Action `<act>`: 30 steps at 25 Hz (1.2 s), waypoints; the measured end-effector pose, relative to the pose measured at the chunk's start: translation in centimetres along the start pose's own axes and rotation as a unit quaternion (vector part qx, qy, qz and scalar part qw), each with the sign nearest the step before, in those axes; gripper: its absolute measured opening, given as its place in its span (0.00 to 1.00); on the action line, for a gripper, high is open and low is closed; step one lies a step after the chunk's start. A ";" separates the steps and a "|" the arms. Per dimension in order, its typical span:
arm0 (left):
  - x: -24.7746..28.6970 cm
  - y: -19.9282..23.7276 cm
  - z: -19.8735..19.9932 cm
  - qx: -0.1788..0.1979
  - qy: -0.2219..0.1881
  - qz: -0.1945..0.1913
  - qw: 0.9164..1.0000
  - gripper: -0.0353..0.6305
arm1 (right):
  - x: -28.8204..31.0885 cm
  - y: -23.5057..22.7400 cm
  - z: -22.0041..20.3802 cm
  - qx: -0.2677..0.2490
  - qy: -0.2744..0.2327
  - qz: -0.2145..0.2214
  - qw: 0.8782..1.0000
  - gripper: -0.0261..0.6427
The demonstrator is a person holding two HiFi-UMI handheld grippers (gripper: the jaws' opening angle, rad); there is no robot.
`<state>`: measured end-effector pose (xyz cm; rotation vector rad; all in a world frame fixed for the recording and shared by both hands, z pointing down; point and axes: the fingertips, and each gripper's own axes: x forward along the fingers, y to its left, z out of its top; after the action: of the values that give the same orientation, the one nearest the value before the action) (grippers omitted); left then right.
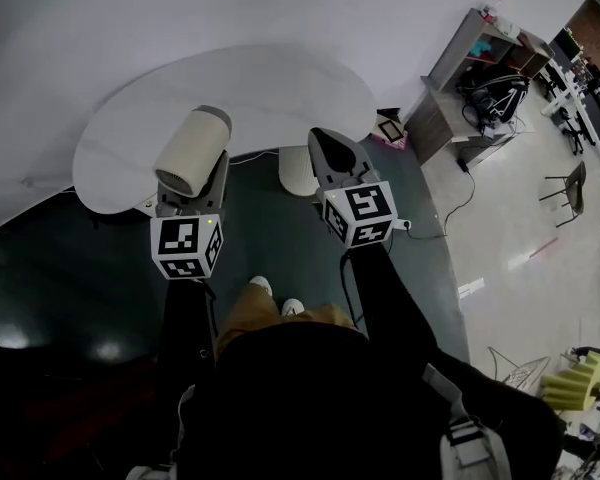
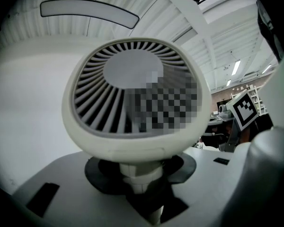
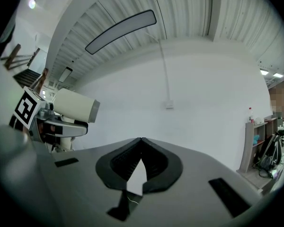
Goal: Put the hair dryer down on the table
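My left gripper (image 1: pixel 194 186) is shut on the handle of a cream hair dryer (image 1: pixel 193 151), holding it in the air over the near edge of the white round table (image 1: pixel 270 98). In the left gripper view the hair dryer's slotted rear grille (image 2: pixel 132 98) fills the frame, and its handle (image 2: pixel 135 171) stands upright between the jaws of the left gripper (image 2: pixel 139 183). My right gripper (image 1: pixel 322 140) hangs beside it to the right, shut and empty. In the right gripper view the right gripper (image 3: pixel 141 141) has its tips touching, and the hair dryer (image 3: pixel 75 105) shows at the left.
The table's white base (image 1: pixel 296 171) stands on the dark floor below the grippers. A shelf unit (image 1: pixel 480 53) with cables and gear is at the back right, and a chair (image 1: pixel 570 190) further right. The person's shoes (image 1: pixel 277 296) are under the grippers.
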<state>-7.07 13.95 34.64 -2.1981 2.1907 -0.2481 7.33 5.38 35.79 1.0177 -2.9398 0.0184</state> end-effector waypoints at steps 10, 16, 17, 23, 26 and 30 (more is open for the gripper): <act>8.4 1.5 -1.4 -0.004 0.003 -0.032 0.999 0.34 | 5.3 -5.3 -0.8 -0.013 0.012 -0.029 0.999 0.08; 16.4 3.8 -1.0 -0.001 -0.007 -0.056 0.998 0.34 | 11.6 -9.3 -0.8 -0.020 0.018 -0.053 0.998 0.08; 17.8 4.2 -0.9 0.001 -0.008 -0.060 0.998 0.34 | 12.7 -10.0 -0.7 -0.020 0.018 -0.056 0.998 0.08; 26.2 7.2 0.2 0.007 -0.011 -0.094 0.996 0.34 | 19.9 -13.5 0.3 -0.020 0.024 -0.077 0.997 0.08; 29.8 8.1 1.1 0.011 -0.016 -0.111 0.994 0.34 | 22.5 -15.4 0.7 -0.015 0.023 -0.094 0.995 0.08; 33.7 8.8 1.7 0.010 -0.018 -0.132 0.991 0.34 | 25.4 -17.5 0.9 -0.011 0.022 -0.115 0.993 0.08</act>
<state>-15.67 -19.81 34.96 -2.4575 1.8677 -0.2332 -1.82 -24.03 35.77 1.3263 -2.7586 0.0026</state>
